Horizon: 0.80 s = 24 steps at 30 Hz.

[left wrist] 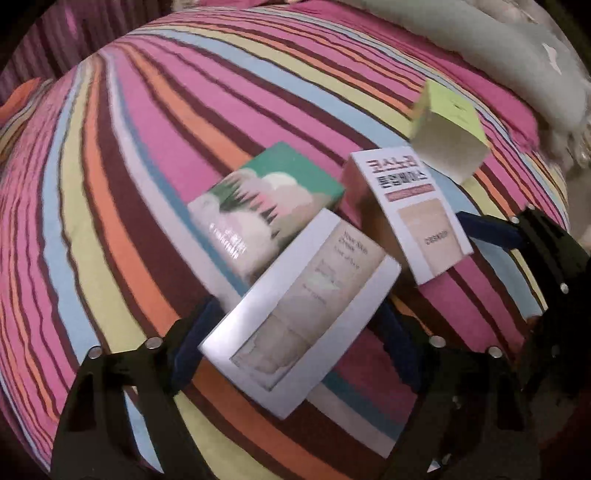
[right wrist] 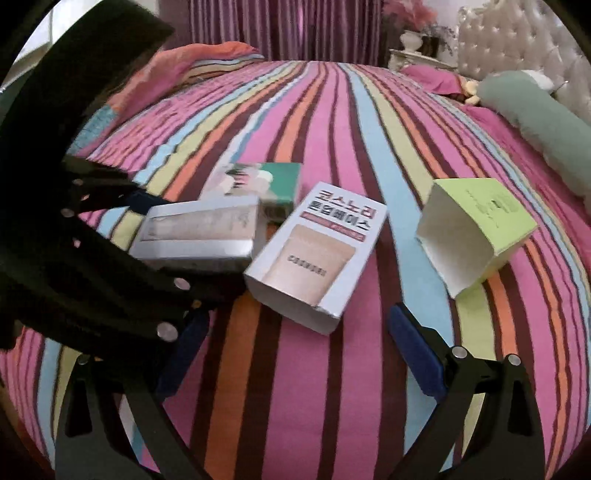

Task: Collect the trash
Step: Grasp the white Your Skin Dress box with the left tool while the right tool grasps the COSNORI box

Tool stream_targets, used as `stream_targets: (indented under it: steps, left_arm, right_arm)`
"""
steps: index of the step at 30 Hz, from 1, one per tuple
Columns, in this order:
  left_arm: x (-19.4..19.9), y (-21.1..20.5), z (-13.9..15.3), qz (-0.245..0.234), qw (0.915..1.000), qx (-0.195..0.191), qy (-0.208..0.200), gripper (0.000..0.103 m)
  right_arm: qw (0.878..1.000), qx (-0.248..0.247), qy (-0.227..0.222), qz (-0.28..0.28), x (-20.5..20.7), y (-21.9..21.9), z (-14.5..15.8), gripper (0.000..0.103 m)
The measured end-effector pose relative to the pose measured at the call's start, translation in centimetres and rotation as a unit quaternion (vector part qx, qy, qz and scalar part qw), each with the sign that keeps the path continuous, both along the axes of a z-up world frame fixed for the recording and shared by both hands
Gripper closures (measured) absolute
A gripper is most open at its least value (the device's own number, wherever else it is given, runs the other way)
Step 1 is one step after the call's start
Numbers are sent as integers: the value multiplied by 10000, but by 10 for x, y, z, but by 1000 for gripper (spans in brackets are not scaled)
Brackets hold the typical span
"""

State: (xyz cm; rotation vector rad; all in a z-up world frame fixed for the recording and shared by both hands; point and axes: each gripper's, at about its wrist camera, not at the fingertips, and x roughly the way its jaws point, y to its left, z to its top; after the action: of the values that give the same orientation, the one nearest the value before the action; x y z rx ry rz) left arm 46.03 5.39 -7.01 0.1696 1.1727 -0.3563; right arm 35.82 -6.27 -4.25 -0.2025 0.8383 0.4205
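Several empty cosmetic boxes lie on a striped bedspread. My left gripper (left wrist: 291,332) has its jaws around a silver-framed beige box (left wrist: 299,314), close to its sides; it also shows in the right wrist view (right wrist: 199,232). Whether the pads press on it I cannot tell. Behind it lies a green and pink box (left wrist: 266,199), (right wrist: 266,181). A white box with Korean lettering (left wrist: 410,214), (right wrist: 317,254) lies just right of it. An open yellow-green box (left wrist: 450,136), (right wrist: 476,229) lies farther right. My right gripper (right wrist: 295,354) is open and empty, just short of the Korean-lettered box.
The striped bedspread (right wrist: 332,129) covers the bed. A pale green bolster (right wrist: 535,107), (left wrist: 517,62) and a tufted headboard (right wrist: 517,48) are at the far right. A striped pillow (right wrist: 192,59) lies at the far left. Purple curtains (right wrist: 277,26) hang behind.
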Motion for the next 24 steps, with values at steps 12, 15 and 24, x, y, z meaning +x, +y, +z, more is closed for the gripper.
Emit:
stream_targets:
  steps: [12, 15, 24]
  left_arm:
    - [-6, 45, 6, 1008, 9913, -844, 82, 43]
    - [-2, 43, 5, 1137, 9902, -814, 38, 43]
    - [0, 31, 7, 1342, 9897, -445, -213, 45]
  right_arm:
    - [9992, 139, -39, -384, 20, 10, 3, 10]
    - [9985, -98, -130, -528, 25, 20, 1, 12]
    - [9984, -215, -1, -532, 31, 27, 0, 53]
